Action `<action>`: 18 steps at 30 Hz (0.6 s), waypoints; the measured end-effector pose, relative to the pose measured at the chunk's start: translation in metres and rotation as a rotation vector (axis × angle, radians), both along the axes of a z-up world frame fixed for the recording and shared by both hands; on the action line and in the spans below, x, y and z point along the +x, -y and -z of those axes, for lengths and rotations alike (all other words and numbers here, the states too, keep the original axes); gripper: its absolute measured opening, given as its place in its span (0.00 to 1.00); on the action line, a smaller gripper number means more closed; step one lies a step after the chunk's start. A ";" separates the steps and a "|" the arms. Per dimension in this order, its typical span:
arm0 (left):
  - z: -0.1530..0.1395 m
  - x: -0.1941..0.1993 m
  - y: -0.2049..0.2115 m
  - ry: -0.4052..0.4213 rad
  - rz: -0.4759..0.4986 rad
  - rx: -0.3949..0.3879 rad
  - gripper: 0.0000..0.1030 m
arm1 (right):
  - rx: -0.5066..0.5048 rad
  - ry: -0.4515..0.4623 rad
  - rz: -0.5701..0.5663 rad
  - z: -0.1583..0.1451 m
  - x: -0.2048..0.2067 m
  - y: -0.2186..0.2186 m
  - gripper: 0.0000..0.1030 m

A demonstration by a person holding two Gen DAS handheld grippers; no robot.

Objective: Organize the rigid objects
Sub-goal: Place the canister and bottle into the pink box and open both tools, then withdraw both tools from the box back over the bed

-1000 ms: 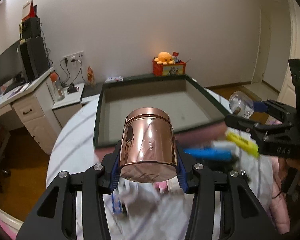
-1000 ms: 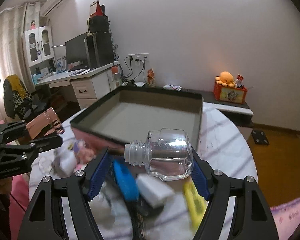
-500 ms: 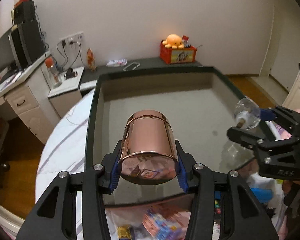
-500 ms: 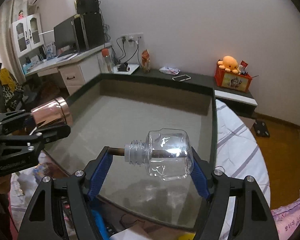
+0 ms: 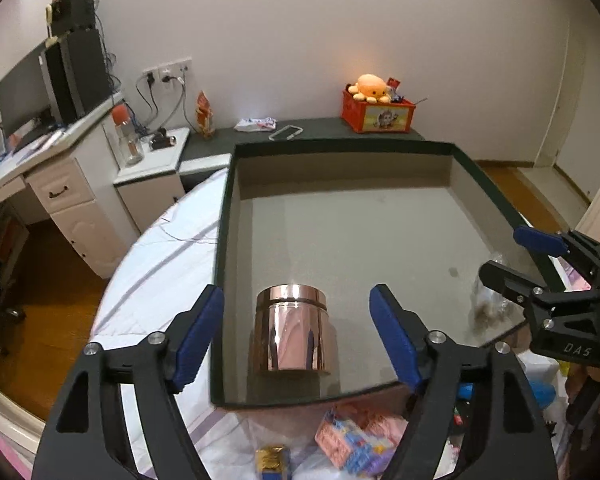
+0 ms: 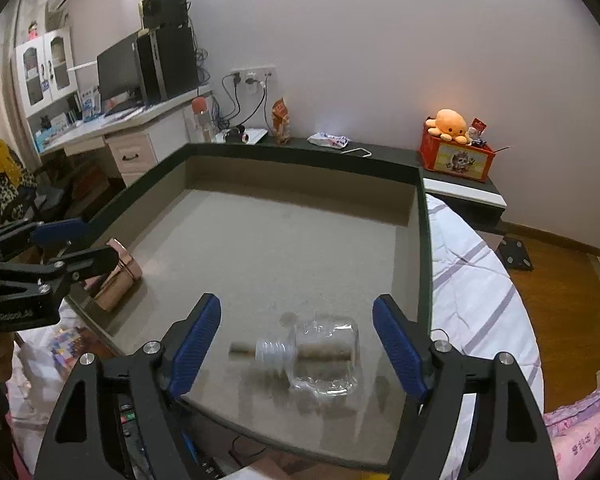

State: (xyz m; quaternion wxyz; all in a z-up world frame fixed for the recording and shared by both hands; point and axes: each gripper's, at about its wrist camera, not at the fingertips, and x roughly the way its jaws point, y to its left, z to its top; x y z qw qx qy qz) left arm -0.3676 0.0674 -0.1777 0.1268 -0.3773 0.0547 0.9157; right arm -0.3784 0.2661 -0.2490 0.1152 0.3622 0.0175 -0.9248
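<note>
The release step is in hand. The left hand-held gripper has its jaws opening, pads clear of the copper canister, which stands upright between them in the tray at its 7 o'clock corner. The right hand-held gripper is likewise opening around the clear bottle, which lies on its side near 5 o'clock. Next, I judge, both should back out and go to the clutter at 6 o'clock.

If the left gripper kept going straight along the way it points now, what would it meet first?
Most likely the copper canister, which stands upright in the tray directly between the left gripper's opening jaws, untouched by the pads. Depth is hard to judge; if it passed above, the tray floor comes next.
</note>
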 end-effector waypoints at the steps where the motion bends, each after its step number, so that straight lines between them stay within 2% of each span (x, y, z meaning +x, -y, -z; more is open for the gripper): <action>1: -0.005 0.006 0.001 -0.012 -0.004 -0.002 0.80 | -0.010 -0.005 0.002 -0.003 0.004 -0.001 0.78; 6: -0.028 0.034 0.011 -0.071 -0.029 0.018 0.92 | -0.018 -0.071 0.025 -0.025 0.029 -0.005 0.79; 9: -0.042 0.062 0.017 -0.135 -0.040 0.032 0.98 | -0.030 -0.120 0.039 -0.040 0.051 -0.004 0.82; 11: -0.051 0.084 0.021 -0.182 -0.054 0.025 0.99 | -0.041 -0.154 0.035 -0.049 0.069 -0.004 0.84; 12: -0.054 0.092 0.022 -0.197 -0.056 0.025 0.99 | -0.045 -0.173 0.038 -0.054 0.077 -0.003 0.89; 13: -0.058 0.104 0.024 -0.213 -0.052 0.033 1.00 | -0.050 -0.198 0.041 -0.059 0.089 -0.003 0.91; 18: -0.066 0.146 0.031 -0.250 -0.041 0.040 1.00 | -0.039 -0.277 0.058 -0.073 0.129 0.000 0.91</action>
